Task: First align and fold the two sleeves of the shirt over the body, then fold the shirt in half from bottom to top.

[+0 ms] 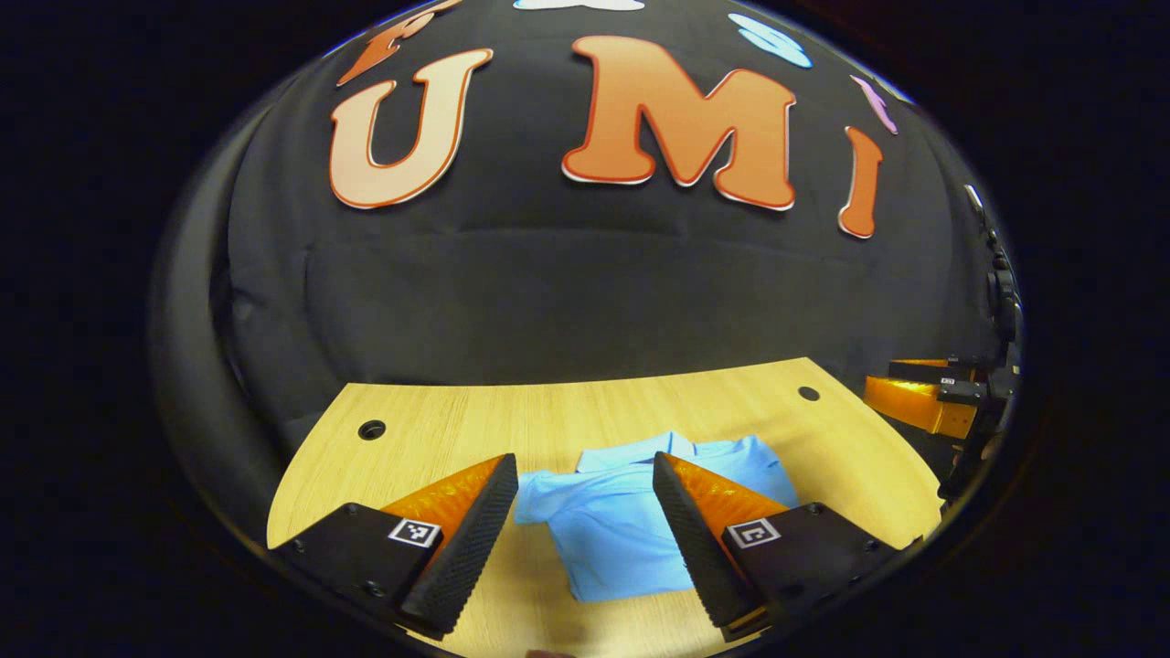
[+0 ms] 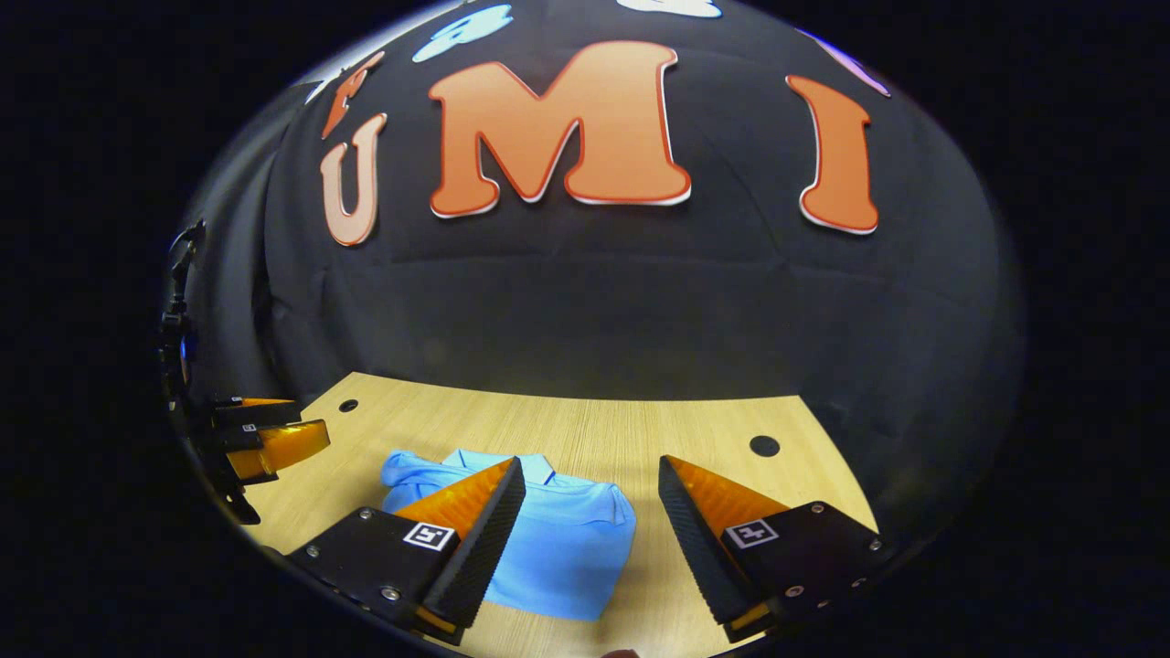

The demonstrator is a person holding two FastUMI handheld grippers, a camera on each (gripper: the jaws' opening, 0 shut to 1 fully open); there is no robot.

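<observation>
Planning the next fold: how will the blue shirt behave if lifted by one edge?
The blue shirt will likely drape limply; its sleeves already lie in soft folds. It looks thin and probably light. On the smooth wooden table it may slide when pushed.

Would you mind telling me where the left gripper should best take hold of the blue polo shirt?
The shirt lies flat, collar away, a sleeve jutting out on its left. I would pinch that sleeve's outer edge from above with the open left gripper: it is probably the loose edge there to fold over the body.
</observation>
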